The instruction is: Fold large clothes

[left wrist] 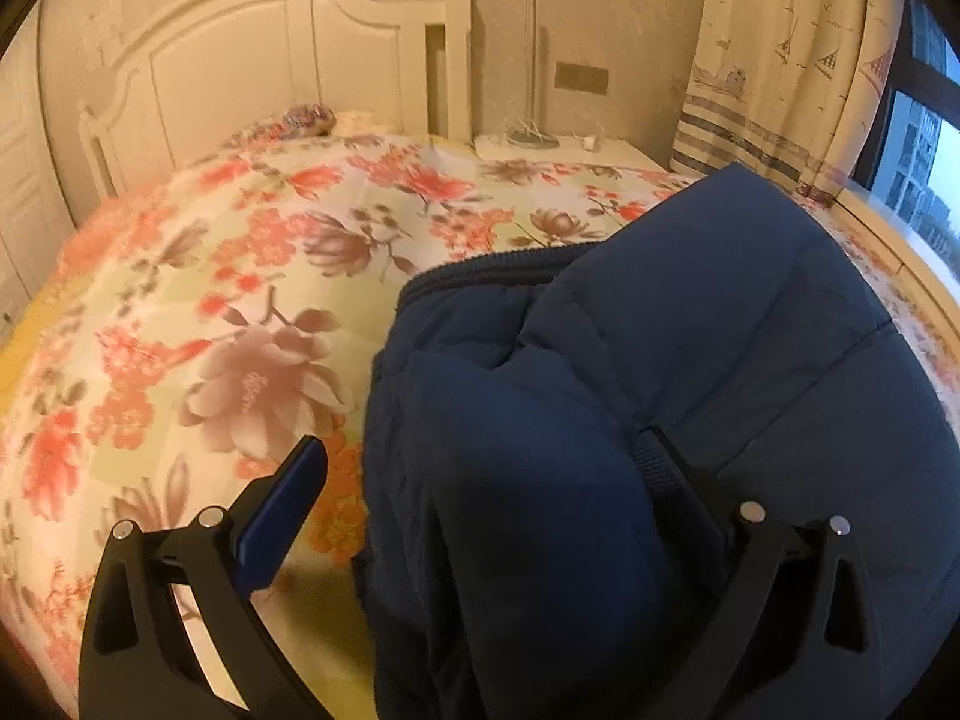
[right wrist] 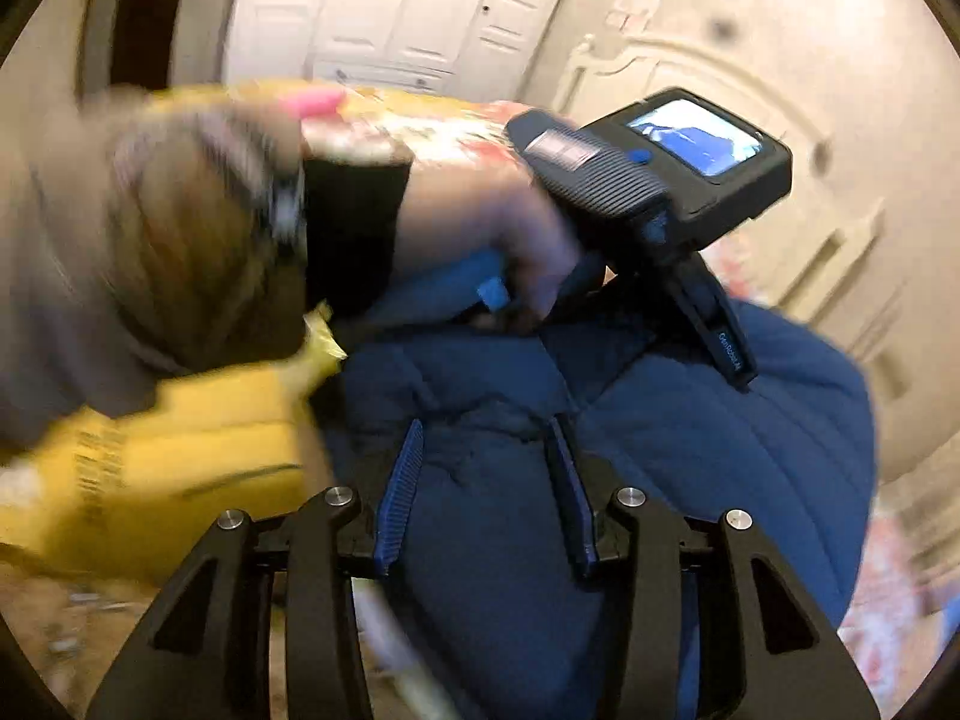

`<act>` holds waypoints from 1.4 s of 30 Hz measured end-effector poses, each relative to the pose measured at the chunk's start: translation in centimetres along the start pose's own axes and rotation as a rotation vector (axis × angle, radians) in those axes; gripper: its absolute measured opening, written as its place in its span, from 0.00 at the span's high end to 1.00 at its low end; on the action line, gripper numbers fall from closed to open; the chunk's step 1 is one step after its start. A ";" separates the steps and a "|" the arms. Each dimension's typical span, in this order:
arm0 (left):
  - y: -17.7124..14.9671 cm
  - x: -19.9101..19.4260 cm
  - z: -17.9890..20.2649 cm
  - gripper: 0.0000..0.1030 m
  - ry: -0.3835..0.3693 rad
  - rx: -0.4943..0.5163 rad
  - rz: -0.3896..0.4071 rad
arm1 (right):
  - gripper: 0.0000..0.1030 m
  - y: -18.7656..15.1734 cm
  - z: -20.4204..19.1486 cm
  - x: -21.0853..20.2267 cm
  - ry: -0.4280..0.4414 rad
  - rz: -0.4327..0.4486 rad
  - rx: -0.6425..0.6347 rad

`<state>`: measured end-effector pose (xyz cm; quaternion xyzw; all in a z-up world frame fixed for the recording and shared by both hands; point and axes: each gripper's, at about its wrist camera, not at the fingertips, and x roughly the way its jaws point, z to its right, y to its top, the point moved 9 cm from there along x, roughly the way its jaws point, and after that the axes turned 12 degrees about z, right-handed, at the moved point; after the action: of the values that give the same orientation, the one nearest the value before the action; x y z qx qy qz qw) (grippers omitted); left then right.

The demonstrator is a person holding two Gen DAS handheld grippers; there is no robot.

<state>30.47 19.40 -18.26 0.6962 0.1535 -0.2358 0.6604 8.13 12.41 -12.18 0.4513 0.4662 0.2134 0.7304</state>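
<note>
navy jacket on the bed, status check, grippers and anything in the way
Right hand-held gripper shut on navy jacket. Left hand-held gripper open, astride a jacket fold. Jacket bunched on floral bedspread. Nothing else on the spread near it.

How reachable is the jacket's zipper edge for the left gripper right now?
Probably reachable: the left gripper has its jaws open around part of the blue jacket, and the zipper edge lies exposed just ahead, nothing covering it.

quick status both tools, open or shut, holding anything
Left tool: jaws wide open around the padded navy blue jacket, not clamped.
Right tool: shut on a fold of that jacket.
</note>
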 end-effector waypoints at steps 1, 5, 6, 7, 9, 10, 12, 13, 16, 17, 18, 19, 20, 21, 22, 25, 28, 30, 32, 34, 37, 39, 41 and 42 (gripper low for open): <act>0.1 -0.2 0.0 0.02 0.009 0.004 0.012 | 0.59 0.4 0.9 -1.2 -0.013 0.025 0.011; 0.1 -0.3 -0.3 0.02 0.007 -0.014 0.034 | 0.59 2.1 11.5 -5.8 -0.175 0.143 0.160; 0.1 -0.4 -0.3 0.02 0.010 -0.015 0.039 | 0.59 2.2 14.2 -6.1 -0.214 0.157 0.205; 0.1 -0.5 -0.3 0.02 0.015 -0.014 0.046 | 0.59 2.1 17.6 -6.1 -0.254 0.165 0.262; 0.2 -0.7 -0.4 0.02 0.026 -0.012 0.061 | 0.59 1.5 22.0 -5.1 -0.302 0.155 0.353; 0.2 -0.8 -0.5 0.02 0.034 -0.013 0.067 | 0.59 1.3 24.0 -4.7 -0.316 0.146 0.399; 0.3 -0.9 -0.7 0.02 0.050 -0.017 0.076 | 0.62 0.8 27.7 -1.5 -0.327 0.110 0.468; 0.3 -1.0 -0.8 0.02 0.062 -0.018 0.081 | 0.63 0.3 28.8 0.0 -0.337 0.076 0.479; 0.4 -1.3 -1.4 0.02 0.115 -0.019 0.102 | 0.63 -2.8 29.0 7.0 -0.268 -0.079 0.494; 0.5 -1.4 -1.7 0.02 0.136 -0.021 0.108 | 0.62 -3.9 28.5 9.2 -0.270 -0.159 0.423; 0.4 -1.5 -2.0 0.02 0.157 -0.024 0.111 | 0.62 -3.8 28.1 9.5 -0.290 -0.176 0.384; 0.3 -1.5 -2.1 0.02 0.157 -0.029 0.106 | 0.62 -3.5 27.9 9.7 -0.304 -0.209 0.356; 0.3 -1.4 -2.2 0.02 0.146 -0.035 0.102 | 0.62 -2.9 27.8 9.6 -0.311 -0.254 0.330; 0.3 -1.5 -2.1 0.02 0.141 -0.034 0.101 | 0.62 -2.3 27.8 9.3 -0.307 -0.271 0.309; 0.4 -1.6 -2.0 0.02 0.151 -0.021 0.107 | 0.62 -1.8 27.8 8.9 -0.302 -0.258 0.308; 0.5 -2.0 -1.9 0.02 0.169 -0.006 0.125 | 0.62 -0.2 29.6 6.7 -0.318 -0.125 0.424; 0.4 -2.1 -1.9 0.02 0.174 -0.010 0.134 | 0.62 -1.9 31.5 7.1 -0.376 -0.134 0.487; 0.4 -2.0 -2.0 0.02 0.172 -0.012 0.126 | 0.62 -4.8 30.2 10.0 -0.304 -0.229 0.487; 0.2 -1.8 -2.1 0.02 0.163 -0.020 0.114 | 0.62 -4.4 30.0 10.2 -0.331 -0.225 0.439; 0.2 -1.8 -2.2 0.02 0.153 -0.029 0.113 | 0.62 -3.5 30.2 9.8 -0.348 -0.251 0.441; 0.2 -1.9 -2.1 0.02 0.161 -0.024 0.120 | 0.62 0.2 30.3 7.6 -0.390 -0.143 0.420; 0.1 -1.9 -2.1 0.02 0.159 -0.026 0.120 | 0.62 1.8 29.0 7.2 -0.353 -0.094 0.403; 0.2 -1.9 -2.0 0.02 0.158 -0.028 0.120 | 0.62 2.1 26.9 8.4 -0.307 -0.129 0.327; 0.2 -2.0 -2.0 0.02 0.159 -0.027 0.120 | 0.62 1.3 26.0 9.4 -0.291 -0.178 0.297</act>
<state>29.16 21.52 -17.02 0.7117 0.1665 -0.1378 0.6684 35.45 8.03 -11.57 0.5368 0.4202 0.0097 0.7316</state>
